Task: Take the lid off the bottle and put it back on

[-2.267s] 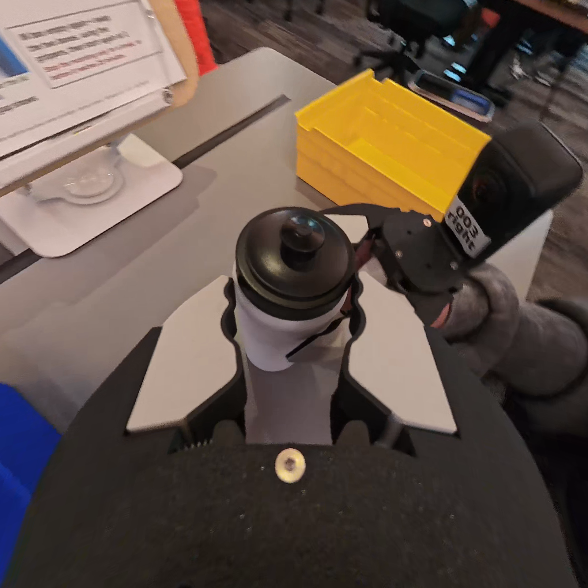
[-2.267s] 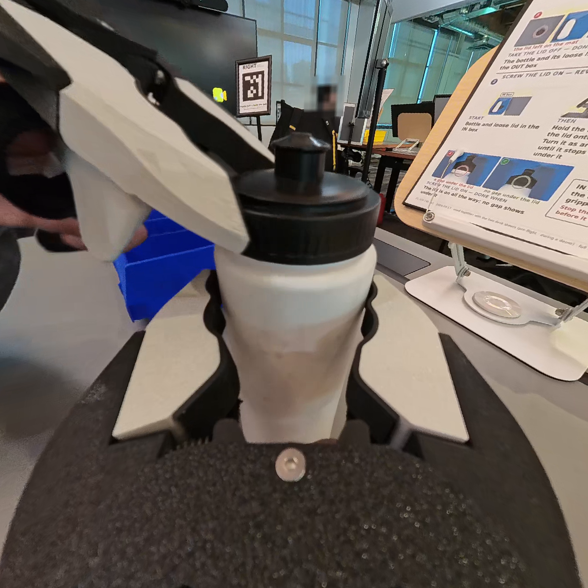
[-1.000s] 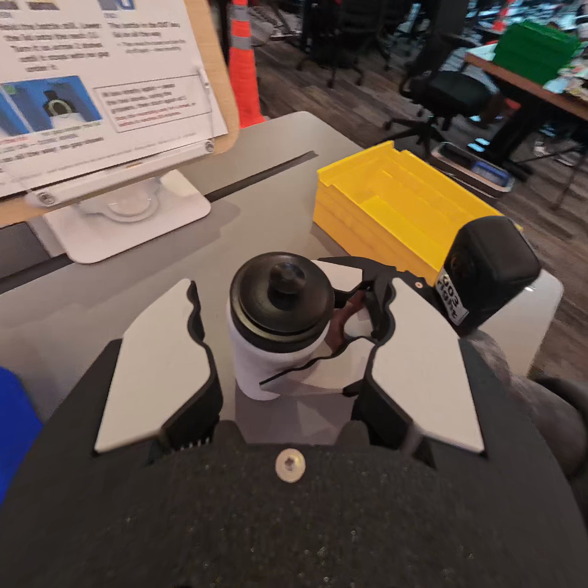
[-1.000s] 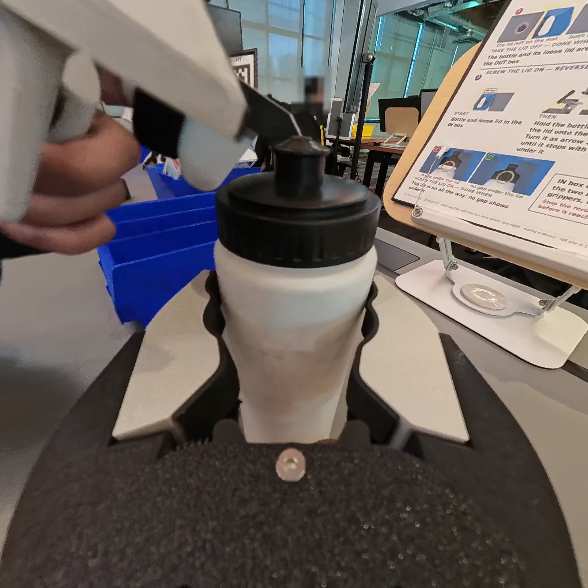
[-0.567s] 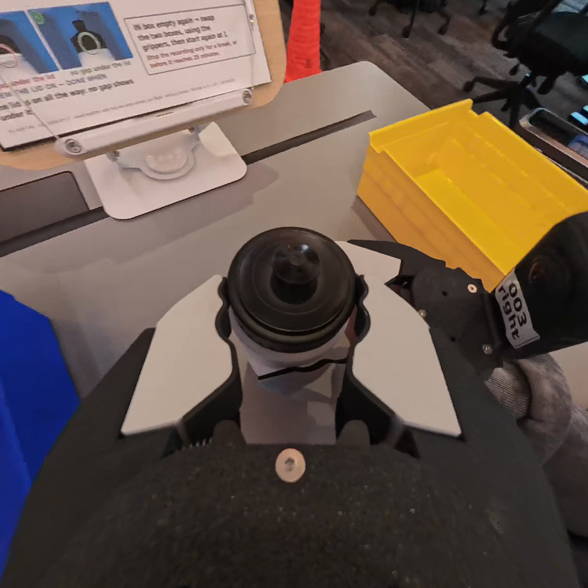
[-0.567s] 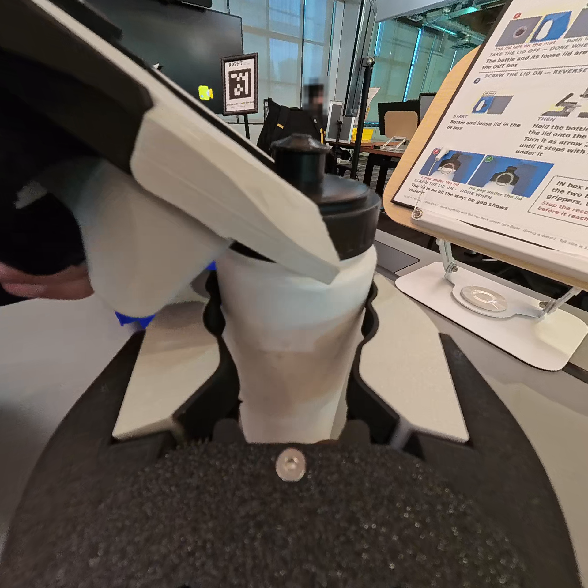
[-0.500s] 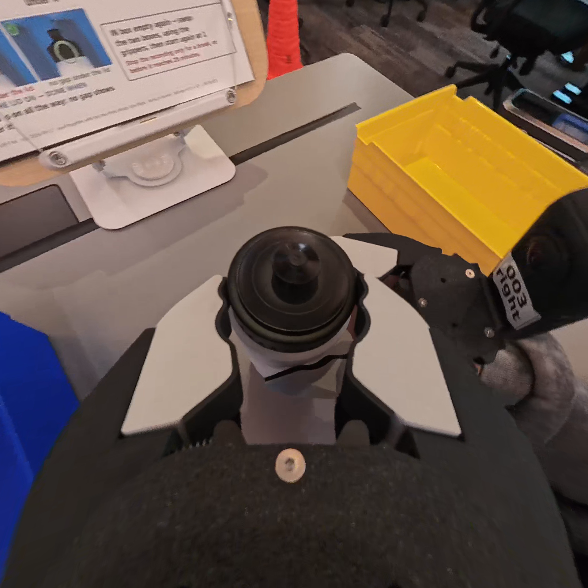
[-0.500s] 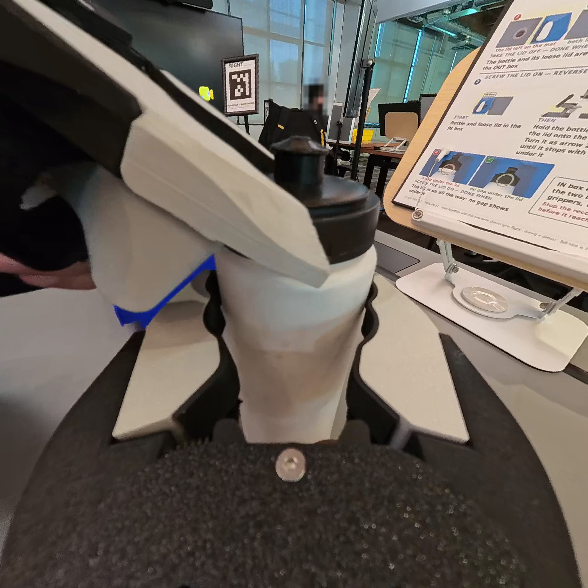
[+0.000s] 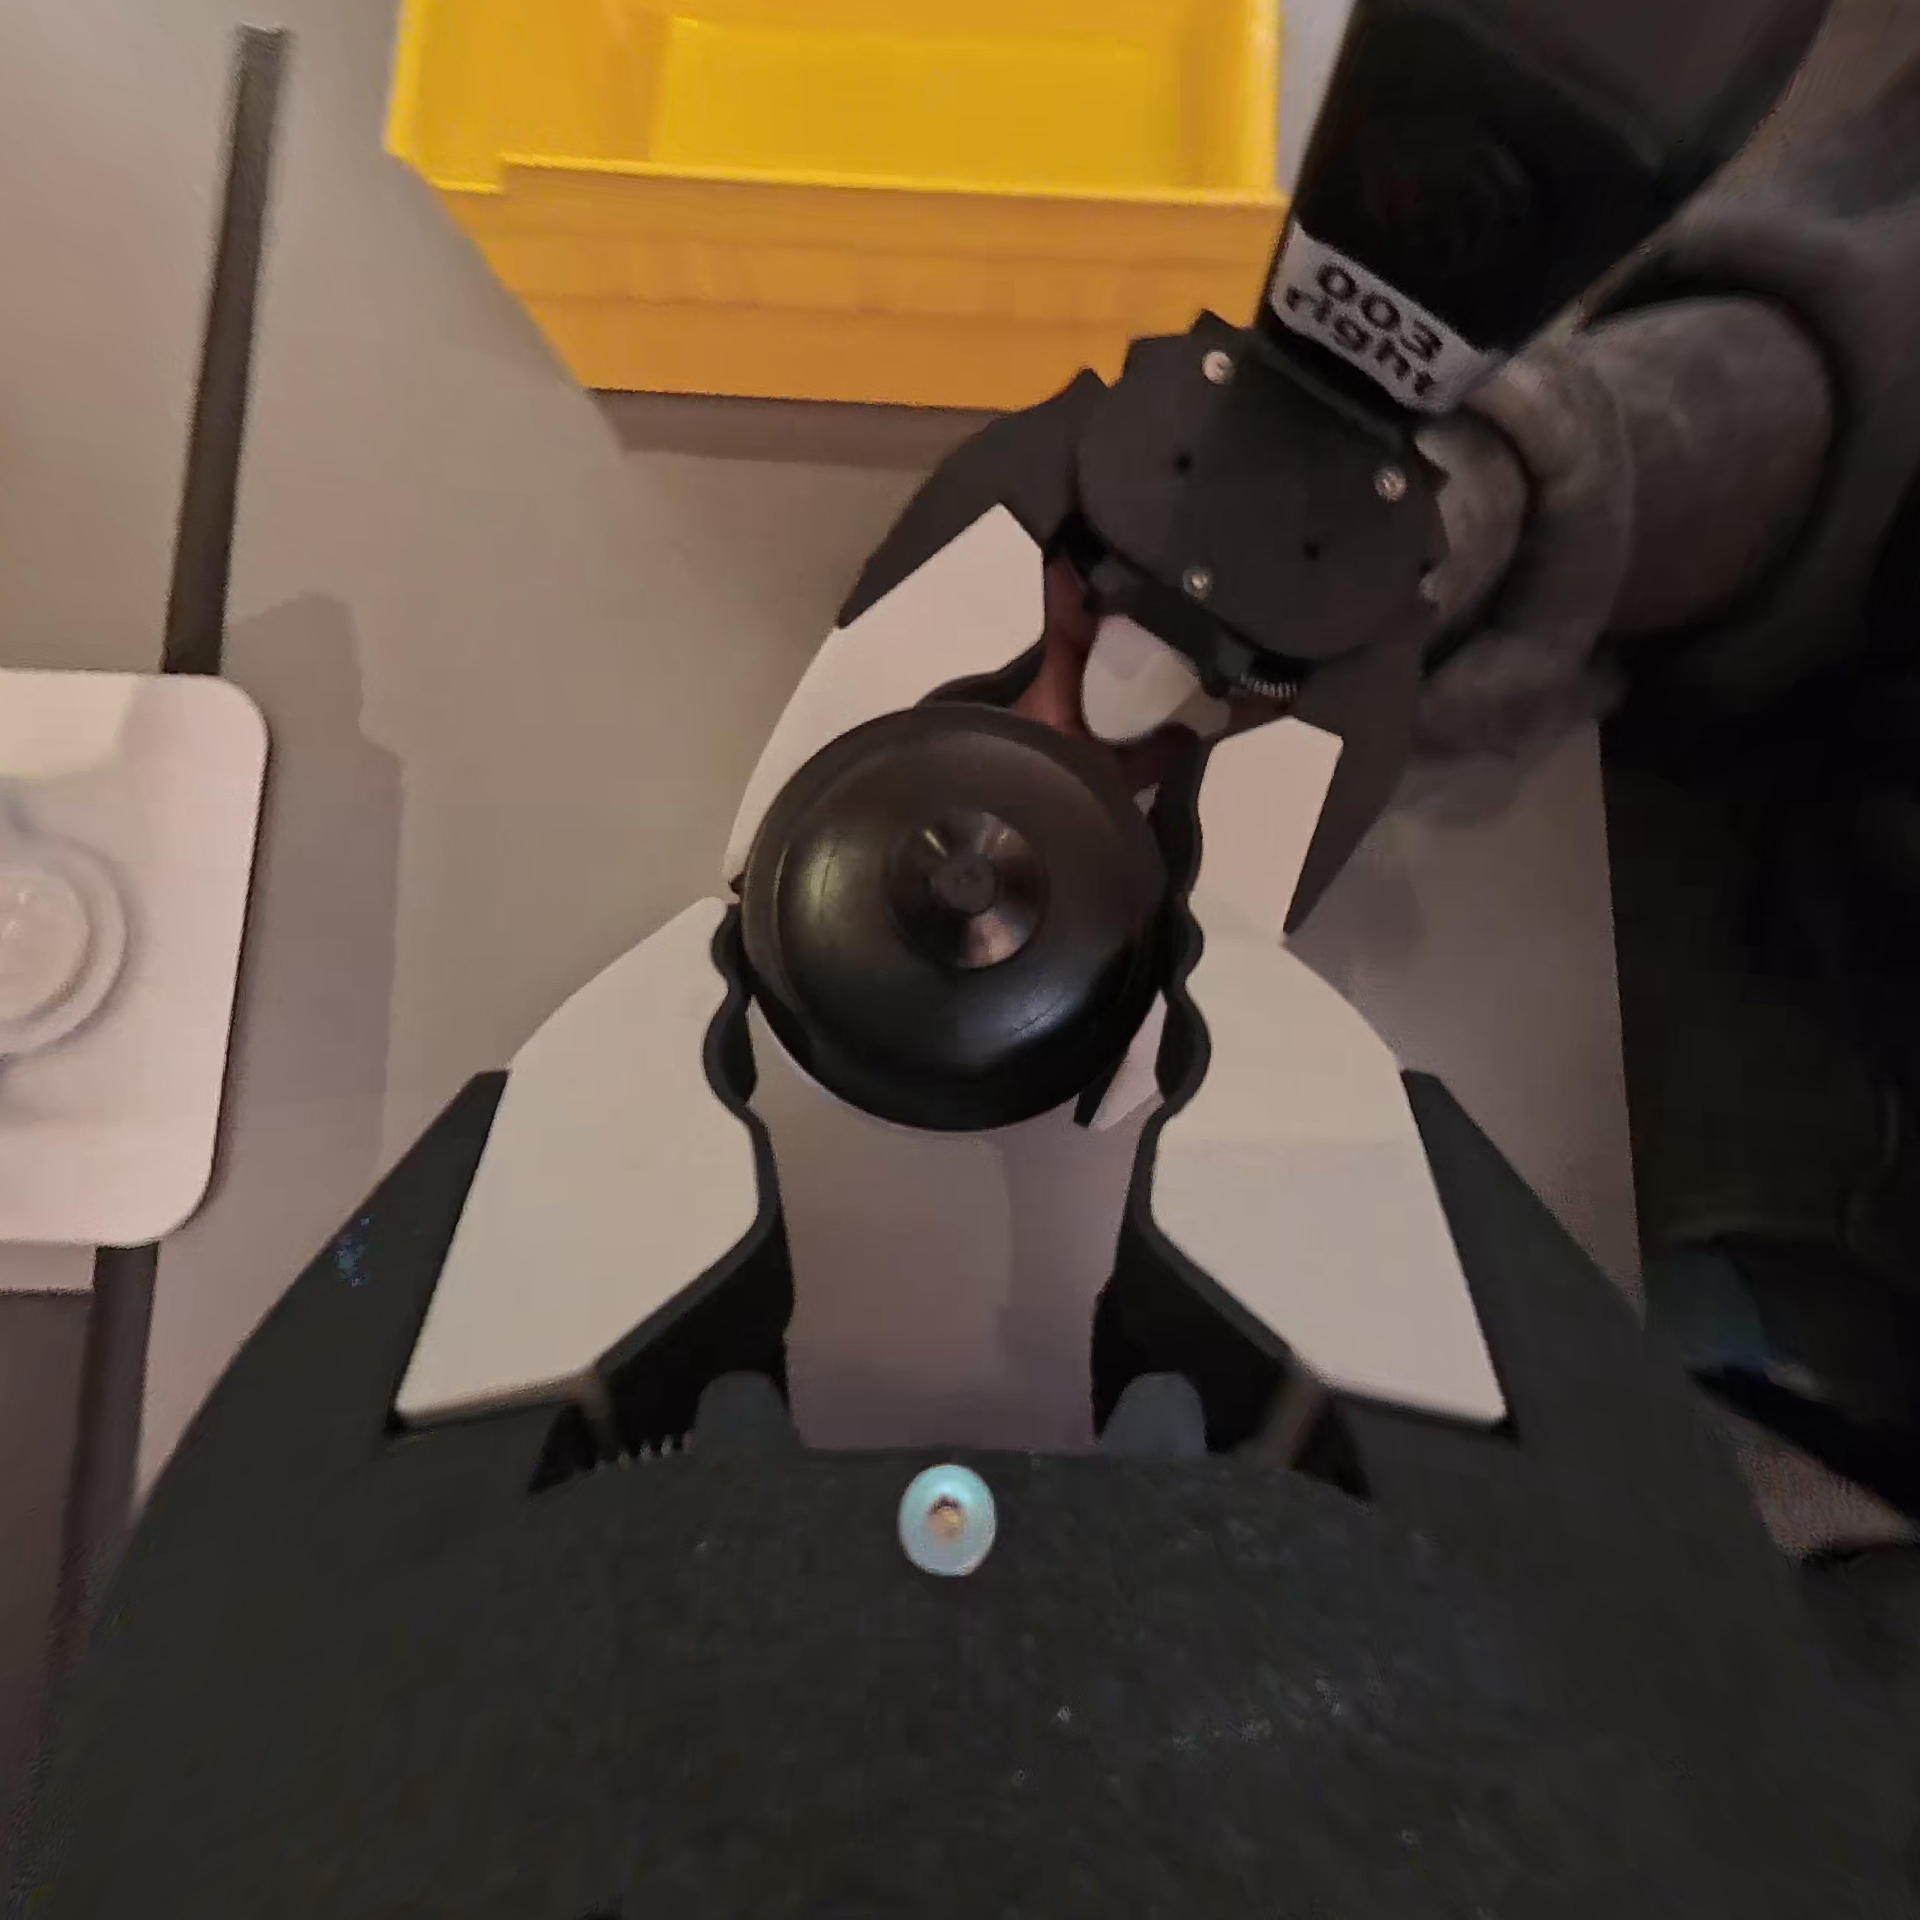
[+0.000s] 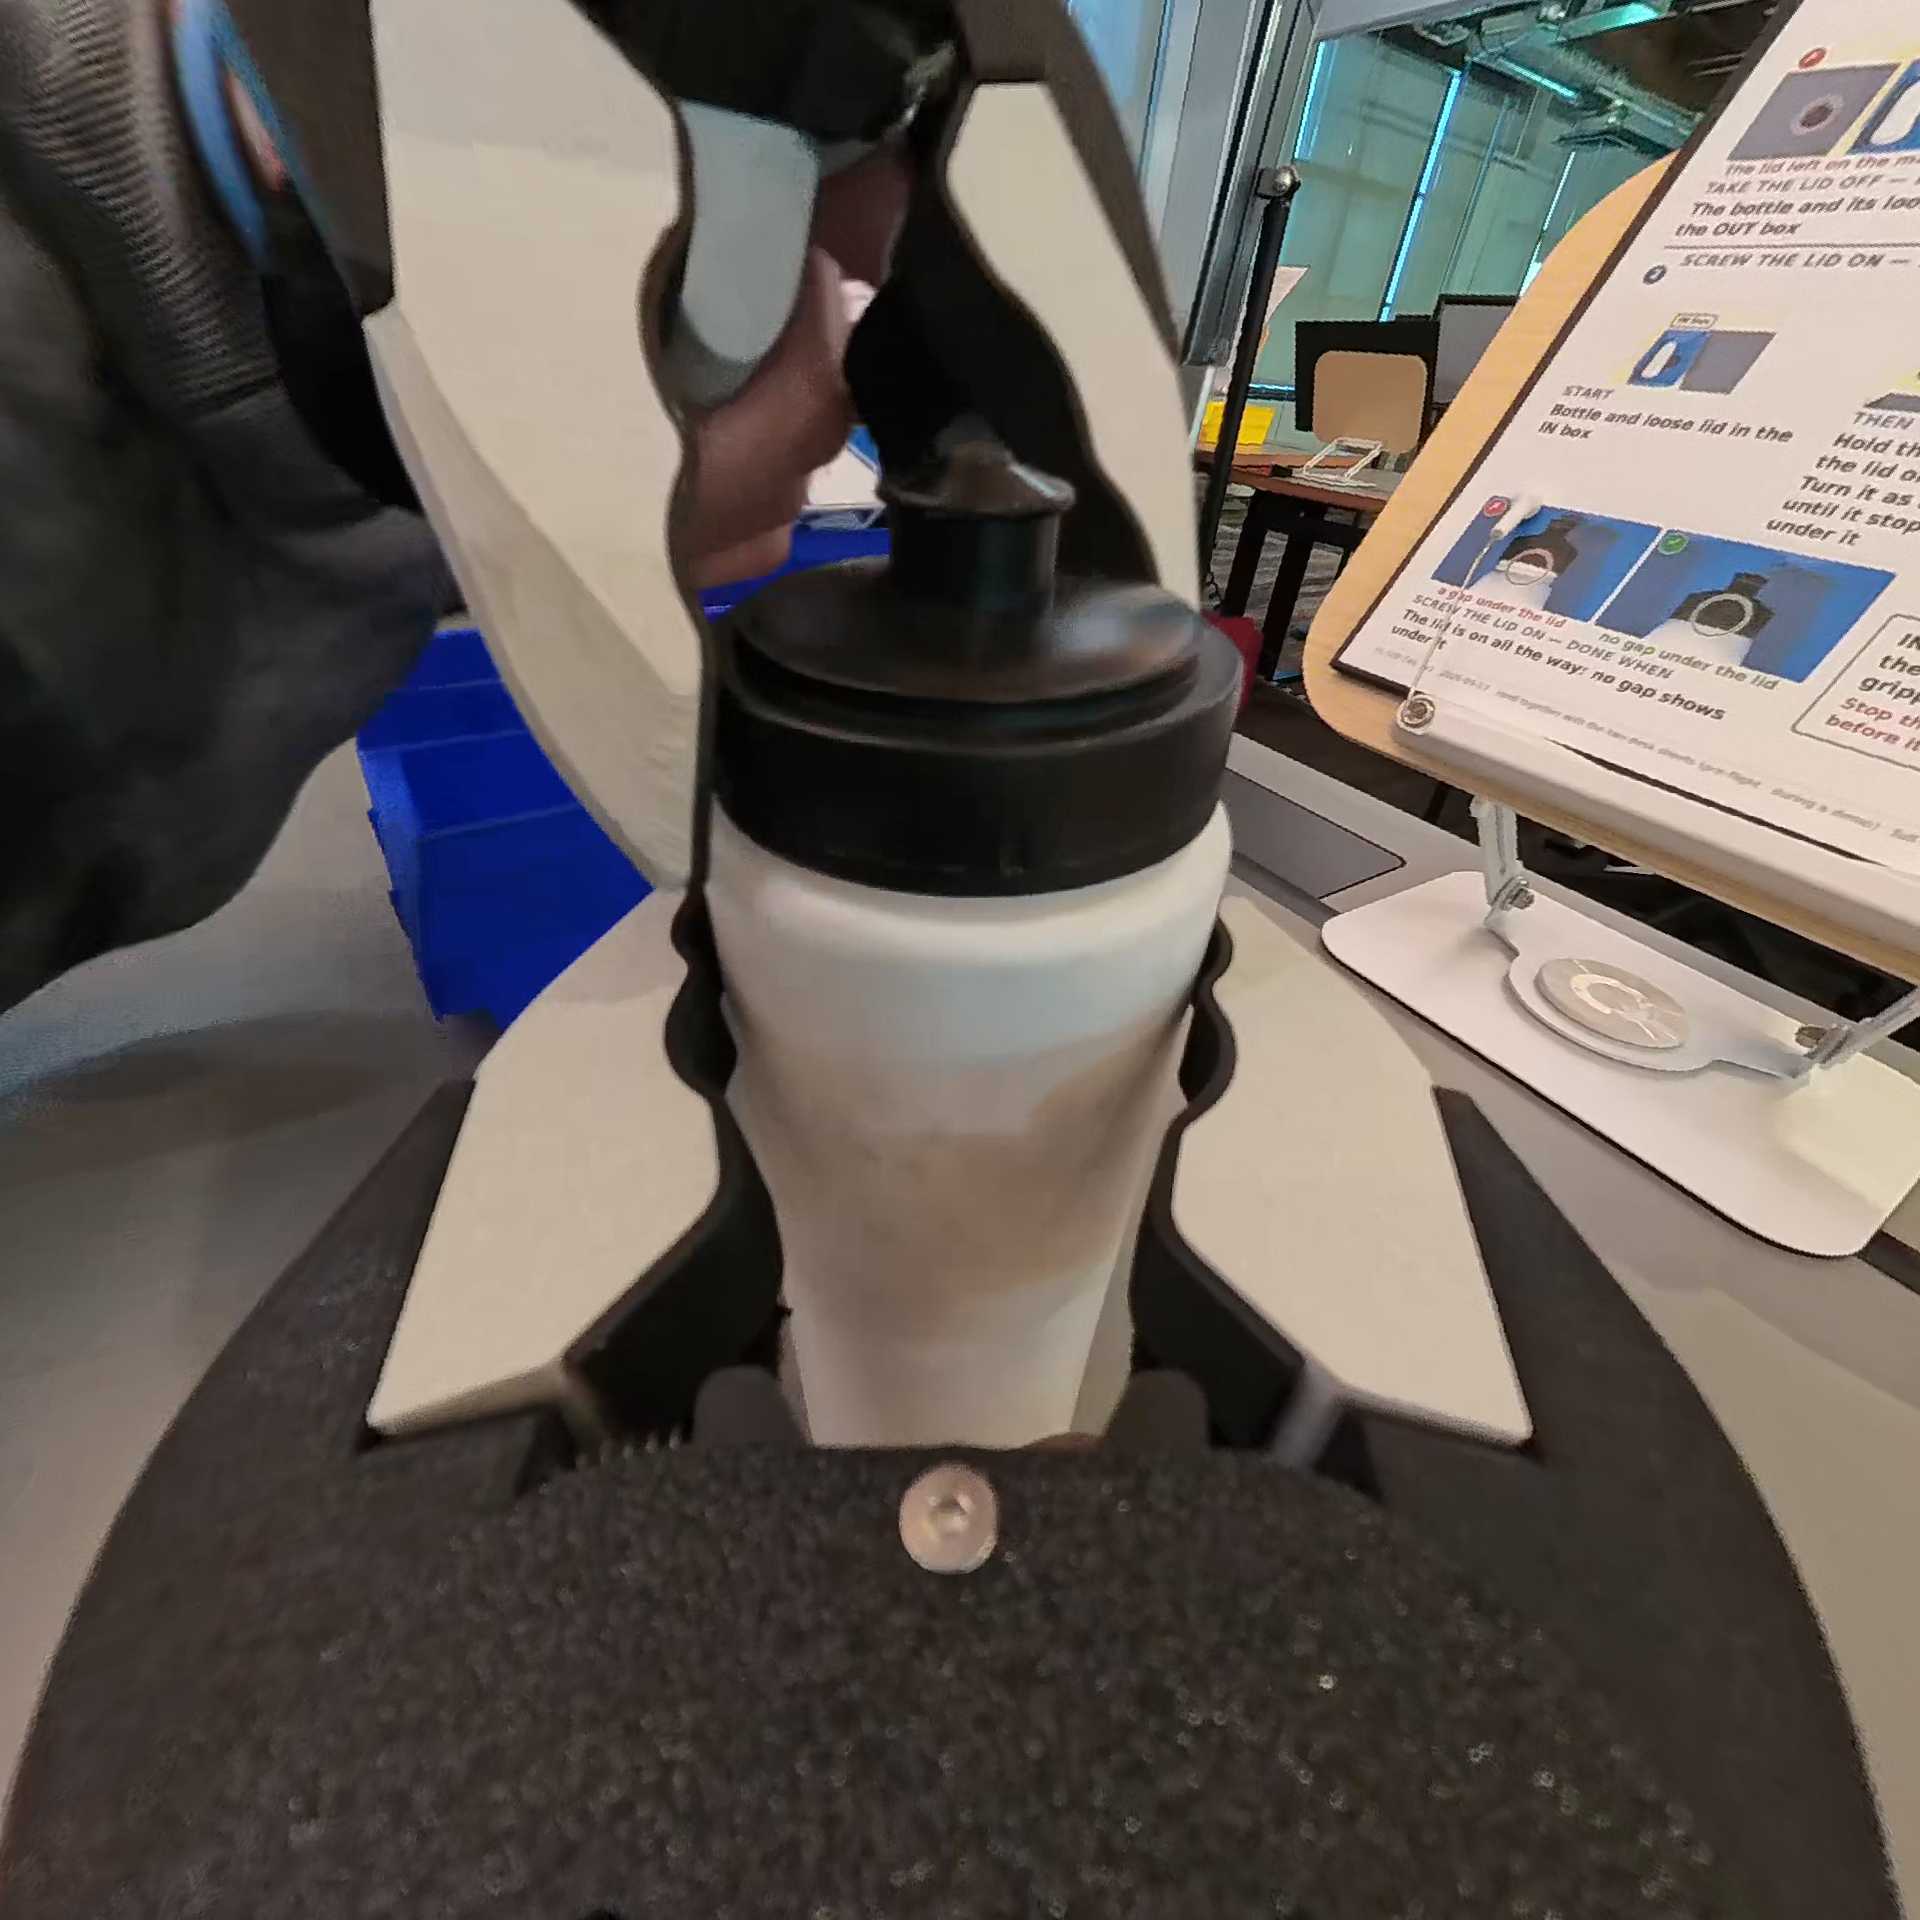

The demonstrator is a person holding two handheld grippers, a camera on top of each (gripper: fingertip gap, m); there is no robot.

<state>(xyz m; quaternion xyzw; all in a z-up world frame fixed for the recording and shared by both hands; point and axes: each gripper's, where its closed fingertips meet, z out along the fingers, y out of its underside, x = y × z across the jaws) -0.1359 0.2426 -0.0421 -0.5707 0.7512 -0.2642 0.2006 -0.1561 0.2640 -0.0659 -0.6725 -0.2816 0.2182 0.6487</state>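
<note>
A white bottle stands upright on the grey table, with its black lid and spout on top. My right gripper is shut on the bottle's body just below the lid. My left gripper comes straight down from above and is shut on the lid, one finger on each side of its rim. Its white fingers frame the spout in the right wrist view. The lid sits on the bottle's neck. The bottle's base is hidden.
A yellow bin stands just beyond the bottle on the grey table. A blue bin is behind the left gripper. An instruction board on a white stand is to the side, and its base is close.
My left gripper opened off the lid, closed on it again, and has now turned to point straight down over it. My right gripper has kept its hold on the bottle.
</note>
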